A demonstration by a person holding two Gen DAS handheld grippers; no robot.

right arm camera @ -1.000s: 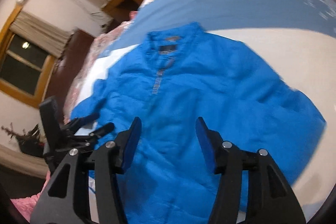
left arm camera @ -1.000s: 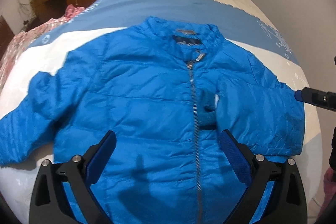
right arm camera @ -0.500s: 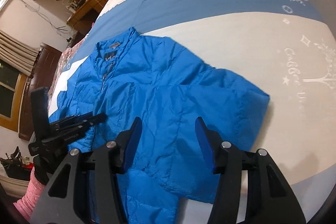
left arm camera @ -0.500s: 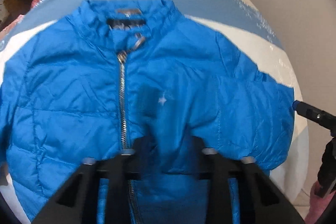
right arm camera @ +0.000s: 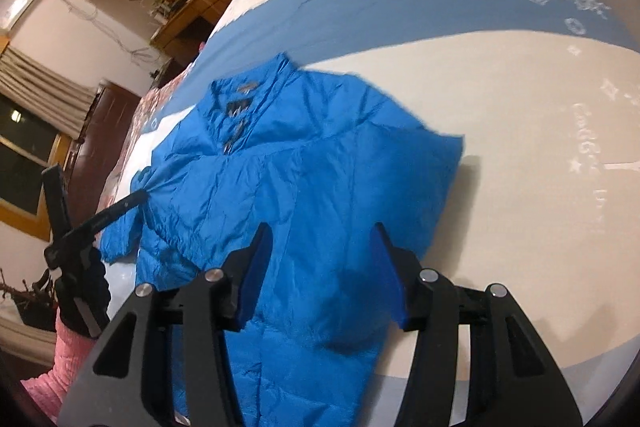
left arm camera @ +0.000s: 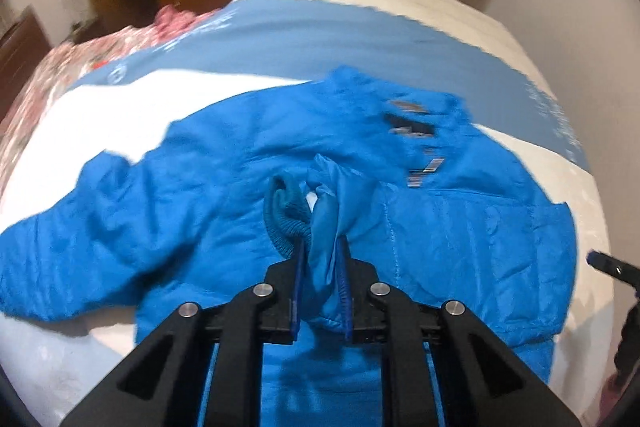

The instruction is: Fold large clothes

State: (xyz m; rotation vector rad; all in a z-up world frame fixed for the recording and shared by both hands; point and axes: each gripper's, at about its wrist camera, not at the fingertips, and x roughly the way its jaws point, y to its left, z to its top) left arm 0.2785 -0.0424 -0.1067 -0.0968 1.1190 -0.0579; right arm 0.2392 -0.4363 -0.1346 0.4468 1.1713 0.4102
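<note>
Sleeve end (left arm camera: 320, 227) of the blue puffer jacket (left arm camera: 460, 227) is seen pinched in the left gripper (left arm camera: 322, 259), the jaws closed tight on a bunch of thin shell fabric just beside the ribbed knit cuff (left arm camera: 286, 223). The jacket is spread front-up on the bed (right arm camera: 520, 147), zipper (left arm camera: 424, 173) closed, collar toward the far end, with the pinched sleeve lying across the chest. The right gripper (right arm camera: 320, 267) is held half open above the jacket's right side, nothing between the pads. Risks are judged as follows: slick shell fabric could slide out of the narrow pinch if the sleeve is pulled sharply; only the outer layer may be held, so the padding could lag and bunch; with the body unpinned by the right gripper, the whole jacket could be dragged across the sheet rather than folded.
</note>
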